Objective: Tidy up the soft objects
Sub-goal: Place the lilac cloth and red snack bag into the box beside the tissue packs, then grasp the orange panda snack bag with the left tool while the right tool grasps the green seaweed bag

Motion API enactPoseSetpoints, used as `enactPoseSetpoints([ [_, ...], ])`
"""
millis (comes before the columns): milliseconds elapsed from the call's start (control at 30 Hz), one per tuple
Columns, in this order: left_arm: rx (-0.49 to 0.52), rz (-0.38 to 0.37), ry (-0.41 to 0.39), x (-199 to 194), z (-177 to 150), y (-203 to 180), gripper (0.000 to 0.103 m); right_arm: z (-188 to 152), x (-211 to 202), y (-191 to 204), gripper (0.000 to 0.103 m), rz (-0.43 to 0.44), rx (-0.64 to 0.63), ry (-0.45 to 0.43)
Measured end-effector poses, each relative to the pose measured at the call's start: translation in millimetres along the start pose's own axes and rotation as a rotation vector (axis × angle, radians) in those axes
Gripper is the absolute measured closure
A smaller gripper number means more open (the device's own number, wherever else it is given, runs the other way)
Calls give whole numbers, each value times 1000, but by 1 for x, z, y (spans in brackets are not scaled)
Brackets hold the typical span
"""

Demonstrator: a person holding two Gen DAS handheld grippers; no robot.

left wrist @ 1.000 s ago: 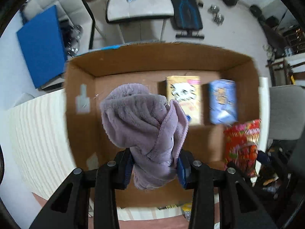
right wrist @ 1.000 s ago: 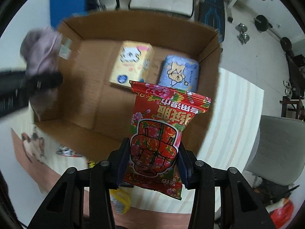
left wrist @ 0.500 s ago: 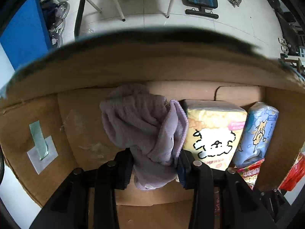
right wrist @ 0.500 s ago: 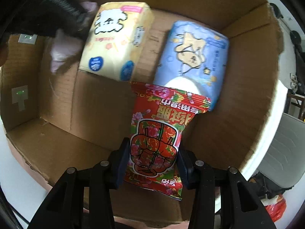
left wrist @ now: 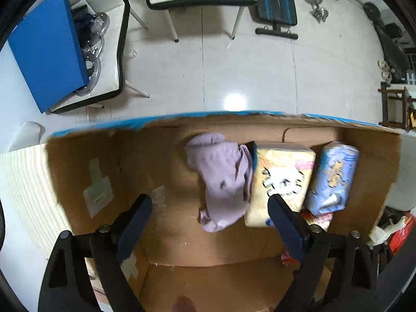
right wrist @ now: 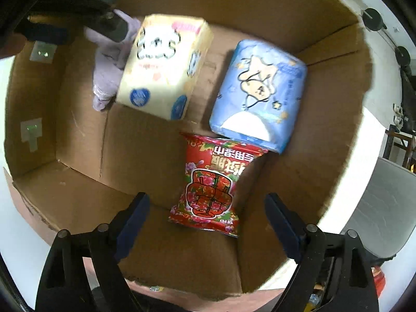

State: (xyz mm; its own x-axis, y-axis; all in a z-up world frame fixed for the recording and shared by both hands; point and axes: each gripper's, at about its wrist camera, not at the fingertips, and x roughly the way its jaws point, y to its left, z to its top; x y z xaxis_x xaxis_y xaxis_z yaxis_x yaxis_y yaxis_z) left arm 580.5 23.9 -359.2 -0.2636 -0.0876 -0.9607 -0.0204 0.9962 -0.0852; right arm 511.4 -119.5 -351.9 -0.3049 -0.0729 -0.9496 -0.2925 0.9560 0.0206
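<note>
Four soft items in the brown cardboard box (right wrist: 325, 171); both my fingers spread, empty.

Count: one crumpled lilac fleece cloth (left wrist: 223, 179), one yellow tissue pack (right wrist: 163, 67) touching it, one blue tissue pack (right wrist: 260, 93), one red printed packet (right wrist: 210, 184) below that.

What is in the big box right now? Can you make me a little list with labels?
container: cardboard box
purple cloth: inside, against yellow tissue pack
blue tissue pack: inside, beside the yellow one
red packet: inside, by the blue pack
left gripper: open, holding nothing
right gripper: open, holding nothing
</note>
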Motion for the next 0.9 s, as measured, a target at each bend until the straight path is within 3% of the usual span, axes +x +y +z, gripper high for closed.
enactPoseSetpoints([
  [100,-11,5,-76,-21,-19,7,3,-12,-15,-4,0,15,23,-37],
  [300,-3,23,-211,-46,-70,8,1,-31,-28,0,0,26,50,-126],
  [500,-19,34,-290,-61,-130,7,1,-56,-43,7,0,58,69,-215],
  [767,-42,155,-438,-80,-232,31,1,-136,-75,33,0,40,60,-375],
  [900,-44,160,-418,-51,-273,53,1,-179,-59,49,0,77,101,-394],
])
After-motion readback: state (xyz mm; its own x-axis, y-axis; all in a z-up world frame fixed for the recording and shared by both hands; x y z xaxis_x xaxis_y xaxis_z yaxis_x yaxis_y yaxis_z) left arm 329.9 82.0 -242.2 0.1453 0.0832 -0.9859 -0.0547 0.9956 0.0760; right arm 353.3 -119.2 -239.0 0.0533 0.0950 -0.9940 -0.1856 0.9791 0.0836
